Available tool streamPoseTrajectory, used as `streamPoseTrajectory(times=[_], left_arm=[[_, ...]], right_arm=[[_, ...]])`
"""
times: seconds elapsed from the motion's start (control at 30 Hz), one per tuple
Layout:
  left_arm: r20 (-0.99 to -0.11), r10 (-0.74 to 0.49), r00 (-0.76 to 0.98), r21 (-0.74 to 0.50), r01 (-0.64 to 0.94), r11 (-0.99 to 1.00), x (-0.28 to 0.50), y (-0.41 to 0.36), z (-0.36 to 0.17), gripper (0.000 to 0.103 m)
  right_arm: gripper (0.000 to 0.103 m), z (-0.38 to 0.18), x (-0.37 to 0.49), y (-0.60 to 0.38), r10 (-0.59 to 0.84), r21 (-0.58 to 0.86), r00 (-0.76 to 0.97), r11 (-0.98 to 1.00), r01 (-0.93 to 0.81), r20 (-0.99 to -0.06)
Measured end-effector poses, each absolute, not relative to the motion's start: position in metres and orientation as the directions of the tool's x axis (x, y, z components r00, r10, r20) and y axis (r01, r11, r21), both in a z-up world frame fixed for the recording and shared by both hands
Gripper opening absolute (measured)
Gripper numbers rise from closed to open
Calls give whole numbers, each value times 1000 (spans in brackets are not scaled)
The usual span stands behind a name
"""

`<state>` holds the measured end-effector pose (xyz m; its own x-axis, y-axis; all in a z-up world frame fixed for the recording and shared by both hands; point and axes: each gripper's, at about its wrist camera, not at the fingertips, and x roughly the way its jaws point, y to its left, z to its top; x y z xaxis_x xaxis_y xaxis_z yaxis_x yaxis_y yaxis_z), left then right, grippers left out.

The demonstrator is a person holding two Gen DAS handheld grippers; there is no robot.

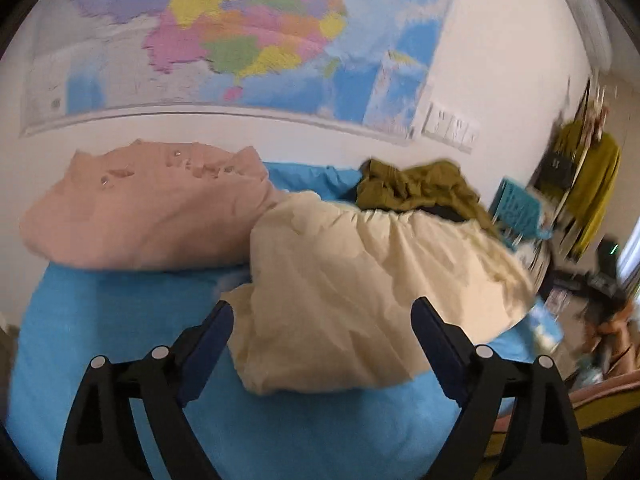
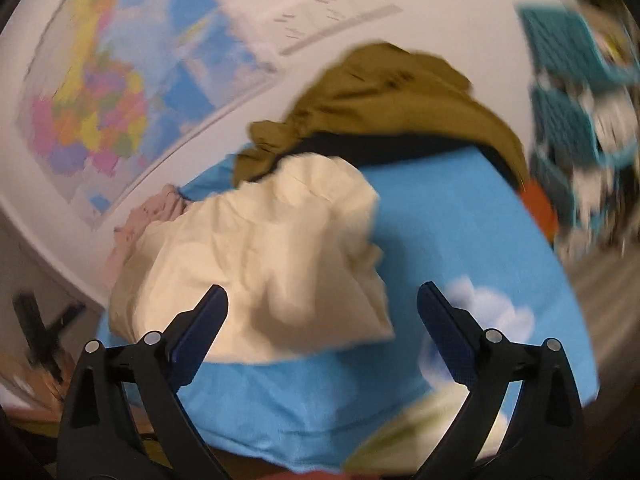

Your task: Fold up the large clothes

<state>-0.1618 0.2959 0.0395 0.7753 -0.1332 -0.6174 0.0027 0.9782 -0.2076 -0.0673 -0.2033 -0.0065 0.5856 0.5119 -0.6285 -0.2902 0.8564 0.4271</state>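
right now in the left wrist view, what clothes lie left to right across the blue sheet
pink garment → cream garment → olive garment, bunched at the far right behind the cream one

- I see a big colorful map (image 1: pixel 240 40) on the white wall (image 1: pixel 500 60).
- A teal basket (image 2: pixel 568 92) sits beside my blue bed sheet (image 1: pixel 120 320).
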Motion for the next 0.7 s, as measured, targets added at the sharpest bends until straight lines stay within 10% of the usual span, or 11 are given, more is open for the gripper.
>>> streamPoseTrajectory(times=[0.23,0.4,0.47,0.7], left_arm=[[-766,-29,642,-15,27,1000,-84,262,-16,77],[-786,9,619,13,2,1000,-65,263,-34,52],[-792,29,609,20,-21,1000,-57,267,-36,29],[-763,42,645,-18,-86,996,-32,282,-17,7]], right_arm=[[72,-19,-26,-124,426,169,574,879,-446,-700],[13,-36,-8,-107,355,66,584,887,-457,-730],[7,-33,-1,-107,375,84,580,881,-465,-723],[4,4,32,-109,436,164,650,885,-436,-623]])
